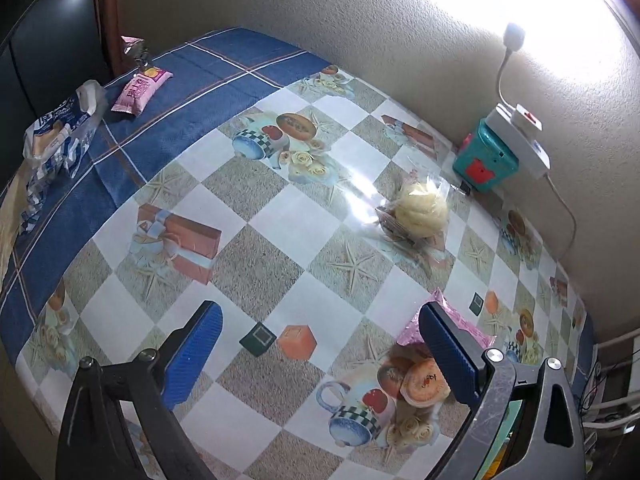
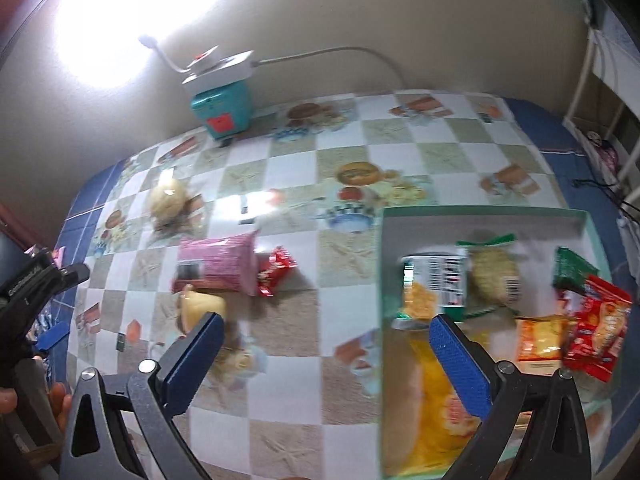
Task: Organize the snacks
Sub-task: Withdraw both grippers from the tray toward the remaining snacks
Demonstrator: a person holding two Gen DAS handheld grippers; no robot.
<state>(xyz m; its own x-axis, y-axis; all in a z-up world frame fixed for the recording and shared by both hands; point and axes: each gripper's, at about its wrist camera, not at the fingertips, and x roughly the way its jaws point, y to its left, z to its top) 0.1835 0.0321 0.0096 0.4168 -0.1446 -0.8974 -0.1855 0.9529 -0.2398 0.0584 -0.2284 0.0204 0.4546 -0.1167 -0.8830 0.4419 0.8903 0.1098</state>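
The left gripper (image 1: 320,344) and right gripper (image 2: 324,354) both hang spread and empty over the table (image 1: 280,208); a clear-wrapped bun (image 1: 418,210) lies beyond, a pink packet (image 2: 218,266) near the box (image 2: 480,216).

beige textured wall (image 1: 360,20) behind checked tablecloth (image 1: 260,208), lamp glare.

Both wrist cameras look steeply down on the table (image 1: 280,208), facing its wall edge; both show the teal box (image 2: 222,108).

left gripper (image 1: 320,354) jaws wide, right gripper (image 2: 326,360) jaws wide
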